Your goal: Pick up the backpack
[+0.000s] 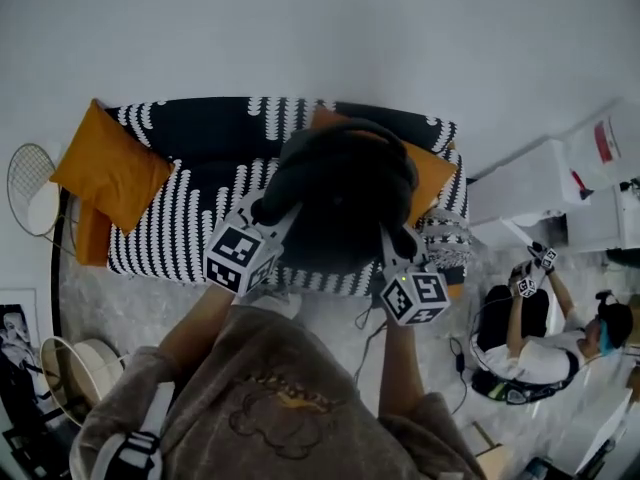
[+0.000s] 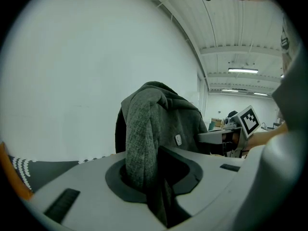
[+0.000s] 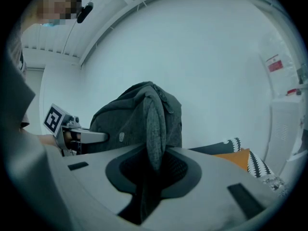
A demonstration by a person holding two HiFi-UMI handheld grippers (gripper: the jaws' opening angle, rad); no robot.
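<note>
A dark grey backpack [image 1: 345, 193] hangs in the air above the sofa, held up between both grippers. My left gripper [image 1: 270, 218] is shut on one grey shoulder strap [image 2: 142, 143], which runs down between its jaws. My right gripper [image 1: 395, 253] is shut on the other strap [image 3: 155, 134] in the same way. In the left gripper view the backpack [image 2: 178, 124] fills the middle, with the right gripper's marker cube [image 2: 249, 120] beyond it. In the right gripper view the backpack [image 3: 130, 119] hangs ahead, with the left gripper's cube [image 3: 54, 119] at the left.
Below the bag stands a black-and-white patterned sofa [image 1: 180, 218] with an orange cushion [image 1: 110, 168] at its left end and another [image 1: 432, 173] behind the bag. A second person [image 1: 545, 328] sits on the floor at the right. White cabinets [image 1: 560, 183] stand by the wall.
</note>
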